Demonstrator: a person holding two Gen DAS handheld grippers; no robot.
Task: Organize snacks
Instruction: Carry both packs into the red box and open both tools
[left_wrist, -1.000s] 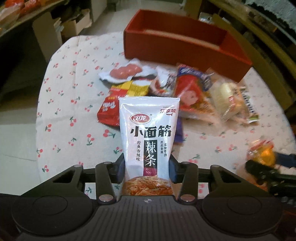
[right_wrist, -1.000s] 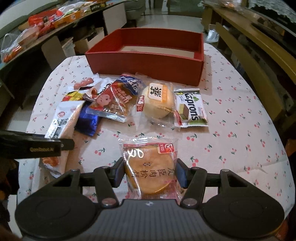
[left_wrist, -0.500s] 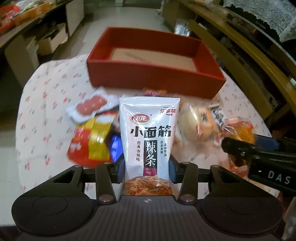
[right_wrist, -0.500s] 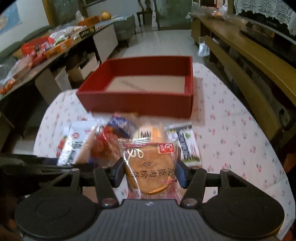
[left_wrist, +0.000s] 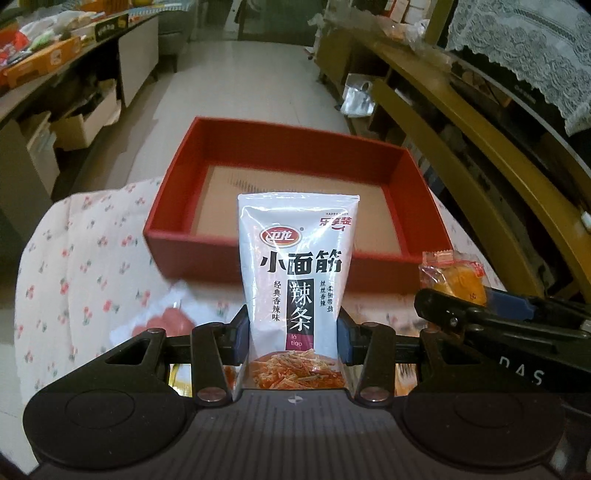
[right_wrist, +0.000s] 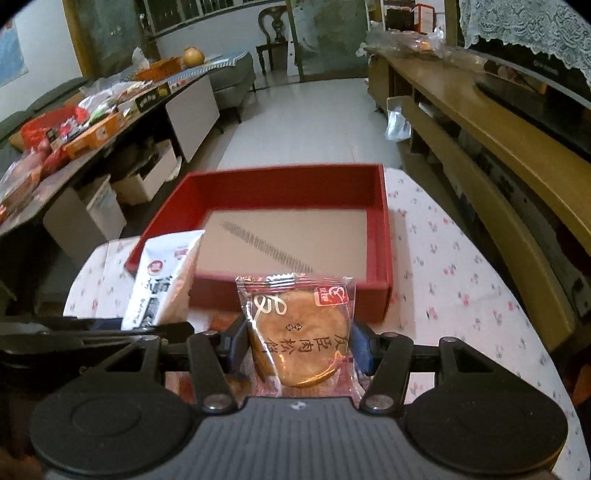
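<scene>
The left claw (left_wrist: 293, 328) is clamped on a white latiao pouch (left_wrist: 297, 280), which stands upright between its blue pads, lower end tucked down toward the claw body and top edge rising in front of the red box (left_wrist: 173, 206). The right claw (right_wrist: 298, 345) is clamped on a clear-wrapped round meat-floss cake (right_wrist: 299, 332), also held upright between its fingers, the wrapper's crimped top just under the box's near wall. Both claws hang side by side over the cherry-print bench (right_wrist: 461, 280), just short of the box (right_wrist: 382, 229), whose brown cardboard floor lies bare. From the left camera the cake (left_wrist: 456, 278) shows at the right, gripped in the other claw's dark fingers; from the right camera the pouch (right_wrist: 166, 280) leans in at the left. A blurred red-and-white packet (left_wrist: 166, 314) lies on the cloth below the left claw.
</scene>
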